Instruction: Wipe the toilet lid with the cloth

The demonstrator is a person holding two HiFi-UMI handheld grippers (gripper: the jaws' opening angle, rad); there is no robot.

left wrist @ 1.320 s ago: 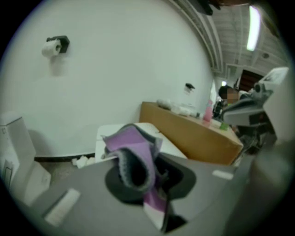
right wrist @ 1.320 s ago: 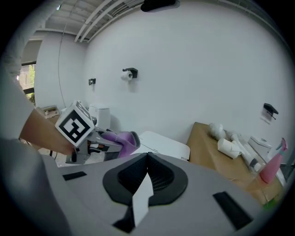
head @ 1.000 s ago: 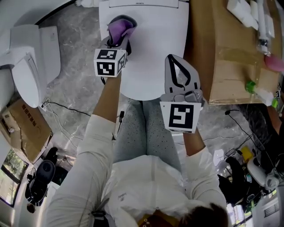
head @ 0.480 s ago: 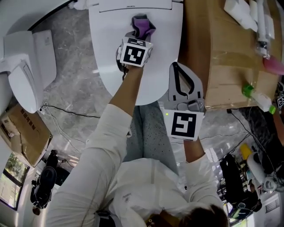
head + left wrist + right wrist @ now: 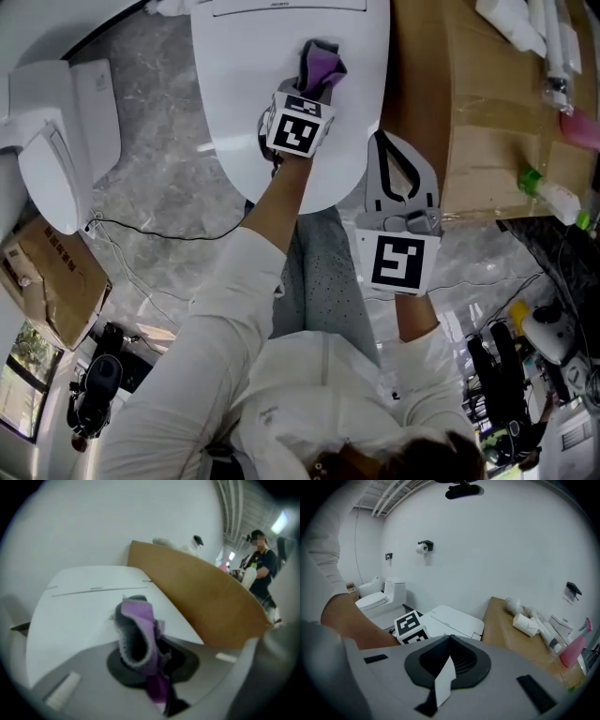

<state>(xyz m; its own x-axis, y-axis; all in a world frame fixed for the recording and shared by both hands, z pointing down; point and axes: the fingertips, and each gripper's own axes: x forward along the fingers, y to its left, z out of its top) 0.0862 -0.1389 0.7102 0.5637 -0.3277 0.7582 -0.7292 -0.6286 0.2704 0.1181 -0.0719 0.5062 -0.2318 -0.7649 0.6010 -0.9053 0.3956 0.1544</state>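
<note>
At 2 o'clock on the toilet lid (image 5: 234, 84) | I had swept my left gripper (image 5: 314, 82), clamped on the purple cloth (image 5: 322, 64), rightward | wipe progressing | right gripper (image 5: 380, 142) closed, empty.

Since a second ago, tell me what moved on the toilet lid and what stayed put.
The left tongs, clamped on the purple cloth, slid it rightward across the toilet lid, toward the cardboard box. Nothing was let go. The right tongs stayed shut and empty.
</note>
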